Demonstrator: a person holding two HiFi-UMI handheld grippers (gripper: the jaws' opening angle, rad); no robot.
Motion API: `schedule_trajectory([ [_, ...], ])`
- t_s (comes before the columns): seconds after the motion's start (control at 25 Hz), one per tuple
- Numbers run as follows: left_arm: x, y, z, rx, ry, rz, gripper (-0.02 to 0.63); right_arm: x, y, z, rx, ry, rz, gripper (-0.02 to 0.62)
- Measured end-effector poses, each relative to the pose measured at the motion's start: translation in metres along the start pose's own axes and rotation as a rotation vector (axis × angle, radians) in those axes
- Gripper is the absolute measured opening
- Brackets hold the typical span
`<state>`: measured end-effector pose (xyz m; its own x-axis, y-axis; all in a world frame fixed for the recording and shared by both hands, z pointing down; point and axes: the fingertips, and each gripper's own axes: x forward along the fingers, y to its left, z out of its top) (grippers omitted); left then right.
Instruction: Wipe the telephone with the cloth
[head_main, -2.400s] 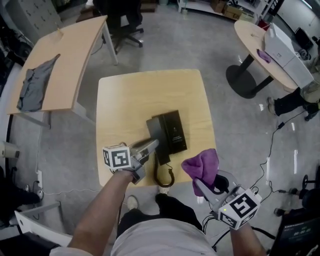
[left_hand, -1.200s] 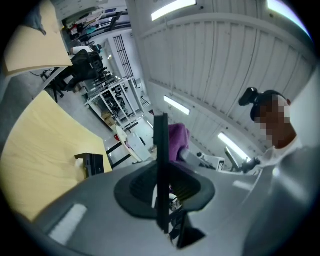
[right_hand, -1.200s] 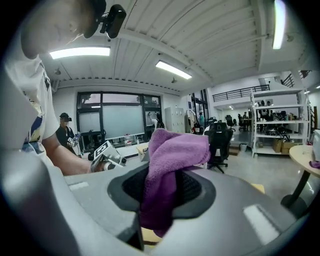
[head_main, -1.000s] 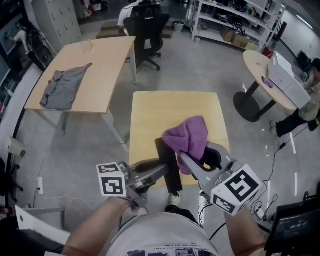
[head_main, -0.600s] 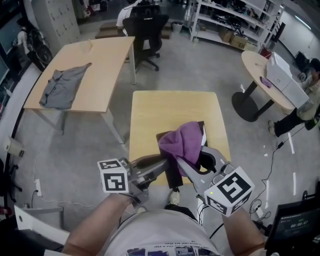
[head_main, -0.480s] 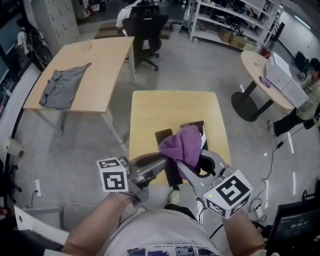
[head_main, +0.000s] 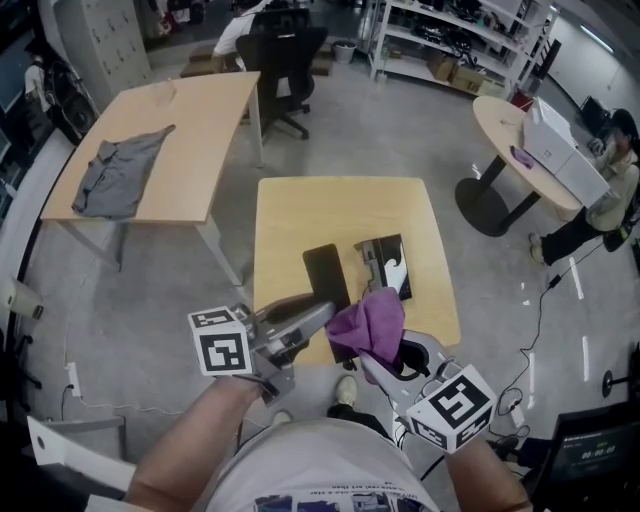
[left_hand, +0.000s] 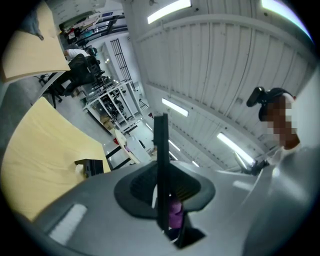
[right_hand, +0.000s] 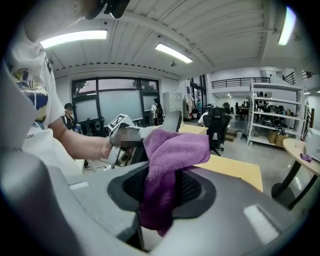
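Note:
The black telephone base (head_main: 382, 266) (left_hand: 90, 166) lies on the small wooden table (head_main: 300, 215) (right_hand: 235, 167). Its black handset (head_main: 325, 272) (left_hand: 160, 160) is lifted off it, and my left gripper (head_main: 318, 312) (left_hand: 161, 205) is shut on the handset's near part. The purple cloth (head_main: 370, 322) (right_hand: 170, 165) (left_hand: 175, 212) bunches between the jaws of my right gripper (head_main: 378, 352) (right_hand: 160, 200), which is shut on it. The cloth sits against the handset's near right side, just beside my left gripper's tips. My right fingertips are hidden under the cloth.
A longer wooden table (head_main: 190, 120) with a grey garment (head_main: 118, 172) stands at the far left. Behind the small table is an office chair (head_main: 285, 50). A round table (head_main: 505, 125) with a white printer (head_main: 562, 152) and a seated person (head_main: 612, 190) are at the right.
My right gripper has drawn the cloth back toward me, off the telephone base, which now shows uncovered. My left gripper still holds the handset in about the same place.

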<state>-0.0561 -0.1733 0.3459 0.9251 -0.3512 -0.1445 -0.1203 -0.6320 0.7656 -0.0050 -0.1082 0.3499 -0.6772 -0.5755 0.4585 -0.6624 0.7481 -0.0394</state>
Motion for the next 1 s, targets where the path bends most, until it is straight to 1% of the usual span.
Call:
schedule_trajectory([
  [0.08,0.001,0.000,-0.001,0.001,0.001,-0.005,0.083,-0.005,0.001,-0.003,-0.002,0.006,-0.010,0.117],
  [0.16,0.002,-0.001,-0.002,0.004,0.008,-0.008,0.083,-0.011,0.000,0.001,-0.011,-0.004,-0.024,0.117],
  [0.4,0.013,-0.001,-0.016,0.009,0.035,-0.006,0.083,-0.021,-0.021,0.045,-0.080,-0.076,-0.085,0.117],
  [0.64,0.012,-0.005,-0.030,0.017,0.061,-0.003,0.083,-0.008,-0.023,0.079,-0.153,-0.092,-0.107,0.117],
  [0.8,0.012,-0.006,-0.035,0.021,0.062,-0.003,0.083,0.002,-0.024,0.082,-0.165,-0.067,-0.103,0.117],
  [1.0,0.008,-0.006,-0.037,0.036,0.059,0.017,0.083,0.007,-0.013,0.071,-0.156,-0.022,-0.079,0.117],
])
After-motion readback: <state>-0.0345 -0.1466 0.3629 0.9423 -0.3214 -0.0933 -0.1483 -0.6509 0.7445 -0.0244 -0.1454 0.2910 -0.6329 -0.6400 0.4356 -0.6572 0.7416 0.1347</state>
